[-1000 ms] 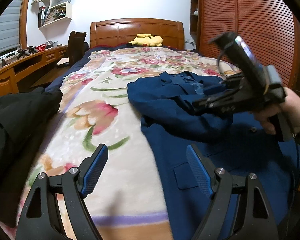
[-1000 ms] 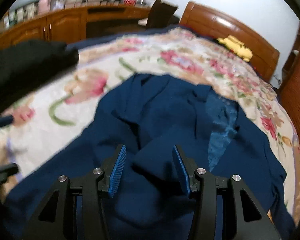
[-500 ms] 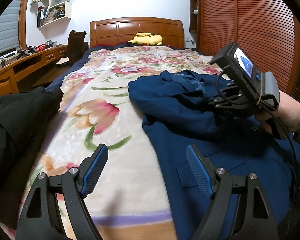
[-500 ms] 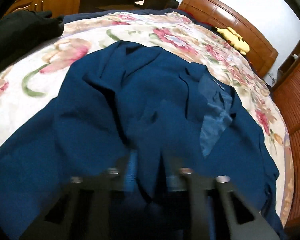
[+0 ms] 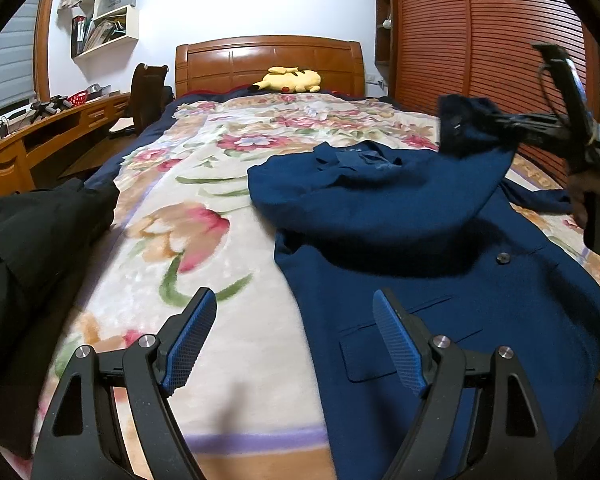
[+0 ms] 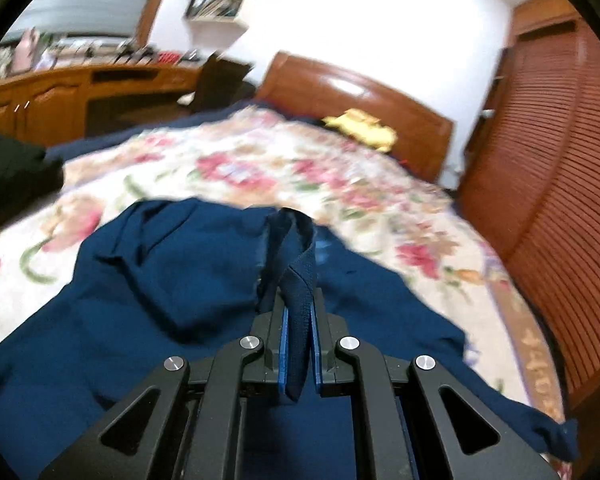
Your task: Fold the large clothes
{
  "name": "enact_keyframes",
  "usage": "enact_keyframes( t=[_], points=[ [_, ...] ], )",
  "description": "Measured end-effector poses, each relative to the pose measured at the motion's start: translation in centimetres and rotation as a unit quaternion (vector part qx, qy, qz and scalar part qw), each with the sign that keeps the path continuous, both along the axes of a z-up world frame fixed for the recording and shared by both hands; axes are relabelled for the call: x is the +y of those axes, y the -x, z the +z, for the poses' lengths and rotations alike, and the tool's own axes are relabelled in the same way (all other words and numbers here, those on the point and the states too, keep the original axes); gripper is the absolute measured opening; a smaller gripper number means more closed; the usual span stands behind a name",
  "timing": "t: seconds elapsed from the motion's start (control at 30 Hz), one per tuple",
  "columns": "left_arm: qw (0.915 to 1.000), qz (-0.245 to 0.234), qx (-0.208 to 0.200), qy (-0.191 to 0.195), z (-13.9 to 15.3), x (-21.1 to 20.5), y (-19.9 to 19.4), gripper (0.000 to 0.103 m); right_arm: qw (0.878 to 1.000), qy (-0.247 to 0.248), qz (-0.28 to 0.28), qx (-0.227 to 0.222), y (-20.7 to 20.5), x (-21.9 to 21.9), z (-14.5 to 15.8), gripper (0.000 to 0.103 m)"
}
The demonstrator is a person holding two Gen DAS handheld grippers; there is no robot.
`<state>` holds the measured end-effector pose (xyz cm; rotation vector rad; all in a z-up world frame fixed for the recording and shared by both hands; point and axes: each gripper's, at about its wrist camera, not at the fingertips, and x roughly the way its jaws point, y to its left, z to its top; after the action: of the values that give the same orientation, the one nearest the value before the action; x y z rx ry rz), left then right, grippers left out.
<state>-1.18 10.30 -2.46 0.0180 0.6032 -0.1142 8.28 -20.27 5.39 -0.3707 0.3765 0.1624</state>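
Right wrist view is smeared, the far shelves unreadable, yet the right gripper (image 6: 299, 354) plainly pinches a fold of the navy jacket (image 5: 440, 264), lifted above the rest spread on the floral blanket (image 5: 172, 216). A hand (image 5: 588, 196) grips its handle, cut off at the edge. Left gripper (image 5: 292, 340) hovers spread over the jacket's near edge, holding nothing.

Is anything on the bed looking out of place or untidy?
Yes. The blue jacket lies rumpled, one sleeve lifted off it in the right gripper. A black garment sits heaped at the blanket's left edge.
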Motion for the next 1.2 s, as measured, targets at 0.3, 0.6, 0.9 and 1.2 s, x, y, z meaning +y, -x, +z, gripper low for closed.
enact_keyframes(
  t=[0.3, 0.6, 0.9, 1.2],
  points=[
    [1.0000, -0.001, 0.001, 0.003, 0.1, -0.2, 0.1, 0.081, 0.997, -0.007, -0.073, -0.031, 3.5, -2.9, -1.4, 0.009],
    [1.0000, -0.001, 0.001, 0.003, 0.0, -0.2, 0.1, 0.081, 0.992, -0.003, -0.121, 0.029, 4.6, -5.0, -4.3, 0.009],
    [1.0000, -0.004, -0.001, 0.008, 0.0, -0.5, 0.2, 0.081, 0.989, -0.046, -0.059, 0.126, 7.9, -5.0, -5.5, 0.048],
    [0.9998, -0.012, -0.007, 0.011, 0.3, -0.8, 0.5, 0.081, 0.993, -0.067, -0.033, 0.092, 12.8, -6.1, -4.4, 0.061]
  ],
)
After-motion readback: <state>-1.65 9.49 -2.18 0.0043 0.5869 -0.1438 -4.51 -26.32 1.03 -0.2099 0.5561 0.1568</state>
